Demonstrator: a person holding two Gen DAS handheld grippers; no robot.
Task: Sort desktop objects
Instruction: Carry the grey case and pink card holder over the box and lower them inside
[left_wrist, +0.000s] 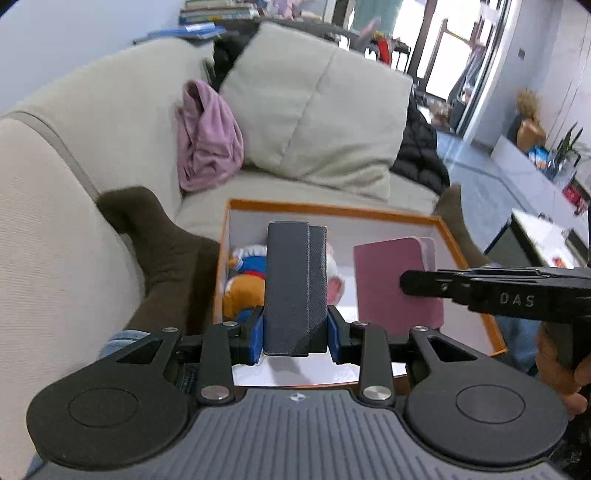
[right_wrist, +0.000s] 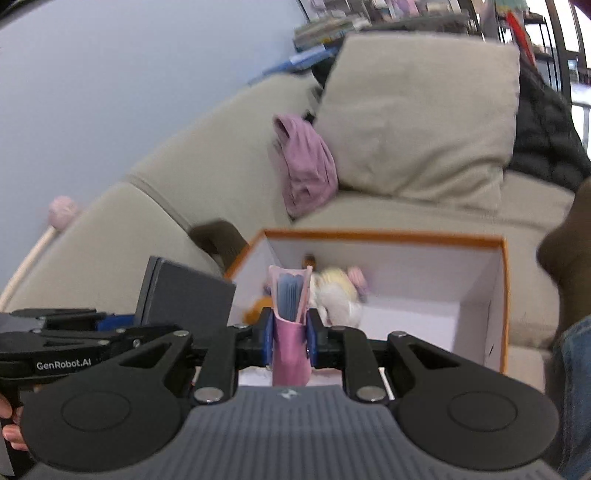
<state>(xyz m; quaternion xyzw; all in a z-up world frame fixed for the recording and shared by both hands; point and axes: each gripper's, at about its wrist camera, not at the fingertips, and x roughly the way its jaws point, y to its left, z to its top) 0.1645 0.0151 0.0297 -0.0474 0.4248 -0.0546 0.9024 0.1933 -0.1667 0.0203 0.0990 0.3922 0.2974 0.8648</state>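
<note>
Two grippers are in use, each clamped on one item above one open box (left_wrist: 465, 254) with an orange rim and white inner walls. The box rests on a beige fabric sofa (left_wrist: 74, 147).

Left side: the left gripper (left_wrist: 295, 332) has its jaws closed part way against the sides of one dark grey case (left_wrist: 295, 288). The case is rectangular and upright, with a fine textured surface and a lengthwise seam. It is held over the box's left half, near the left wall. Blue pads (left_wrist: 255, 339) bear on both of its sides.

Inside the box, along the left wall, lie plush toys: one blue, orange and white (left_wrist: 245, 280), one pale cream with pink (right_wrist: 338, 295). The exact count cannot be told.

Right side: the right gripper (right_wrist: 290, 338) has its jaws nearly closed on one pink notebook (right_wrist: 290, 325). The notebook has a smooth cover and rounded corners and stands upright, with blue-tinted page edges facing the camera. It is held over the box's middle, right of the case.

Behind the box, one crumpled pink cloth (left_wrist: 207, 140) lies beside one beige cushion (left_wrist: 325, 110).
</note>
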